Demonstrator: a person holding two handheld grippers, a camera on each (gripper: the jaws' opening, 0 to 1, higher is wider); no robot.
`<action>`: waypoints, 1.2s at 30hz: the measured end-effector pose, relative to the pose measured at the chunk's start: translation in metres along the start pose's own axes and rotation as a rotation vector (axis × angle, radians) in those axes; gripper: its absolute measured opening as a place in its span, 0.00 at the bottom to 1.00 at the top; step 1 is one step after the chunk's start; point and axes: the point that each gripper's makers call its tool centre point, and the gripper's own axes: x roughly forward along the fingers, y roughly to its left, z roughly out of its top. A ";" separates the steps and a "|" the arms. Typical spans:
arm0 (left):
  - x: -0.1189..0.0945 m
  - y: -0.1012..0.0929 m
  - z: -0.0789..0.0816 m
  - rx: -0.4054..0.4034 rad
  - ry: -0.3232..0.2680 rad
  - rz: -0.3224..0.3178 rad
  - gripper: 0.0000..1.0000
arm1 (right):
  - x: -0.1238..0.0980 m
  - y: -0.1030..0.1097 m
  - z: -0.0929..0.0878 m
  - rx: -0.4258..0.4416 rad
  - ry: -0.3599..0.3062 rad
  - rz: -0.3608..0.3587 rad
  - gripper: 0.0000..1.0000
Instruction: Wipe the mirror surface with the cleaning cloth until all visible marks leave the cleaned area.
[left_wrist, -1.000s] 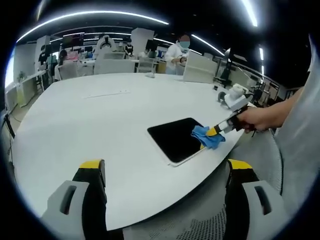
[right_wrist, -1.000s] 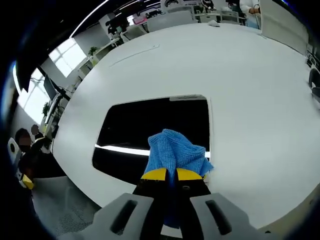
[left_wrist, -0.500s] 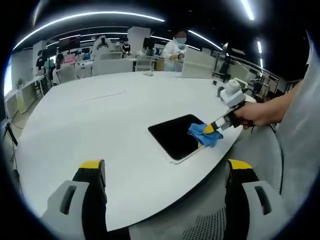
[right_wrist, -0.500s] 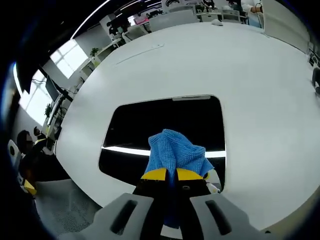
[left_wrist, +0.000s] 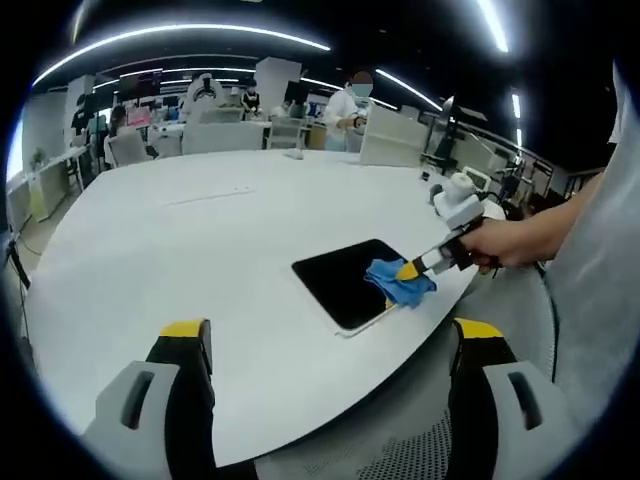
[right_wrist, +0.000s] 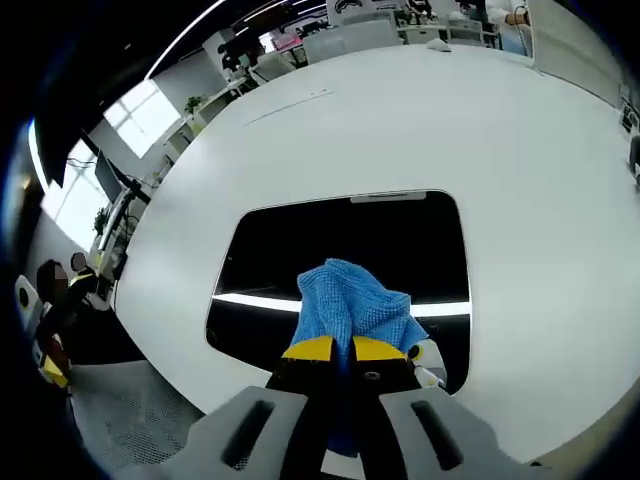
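A dark rectangular mirror (left_wrist: 340, 284) (right_wrist: 300, 255) lies flat on the white table (left_wrist: 180, 260) near its front right edge. My right gripper (right_wrist: 333, 349) (left_wrist: 411, 270) is shut on a blue cleaning cloth (right_wrist: 350, 303) (left_wrist: 397, 280), pressed onto the mirror's near right part. A bright streak of reflected light crosses the glass under the cloth in the right gripper view. My left gripper (left_wrist: 330, 345) is open, its jaws wide apart over the table's near edge, well short of the mirror.
The person's hand (left_wrist: 505, 243) and sleeve reach in from the right in the left gripper view. A mesh chair (left_wrist: 400, 440) sits below the table edge. Desks, monitors and people (left_wrist: 352, 100) fill the room beyond the table.
The cloth and right gripper have slid a little further onto the mirror, toward its middle. The left gripper keeps its place and stays open.
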 end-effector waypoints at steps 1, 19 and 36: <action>0.000 -0.001 0.001 0.002 0.000 -0.002 0.98 | 0.000 0.002 0.000 -0.001 0.000 0.001 0.00; 0.000 -0.004 0.003 -0.011 -0.015 0.001 0.99 | 0.015 0.030 0.002 -0.037 0.021 0.047 0.00; 0.001 -0.004 -0.003 -0.018 -0.009 -0.012 0.99 | 0.026 0.060 -0.001 -0.084 0.041 0.082 0.00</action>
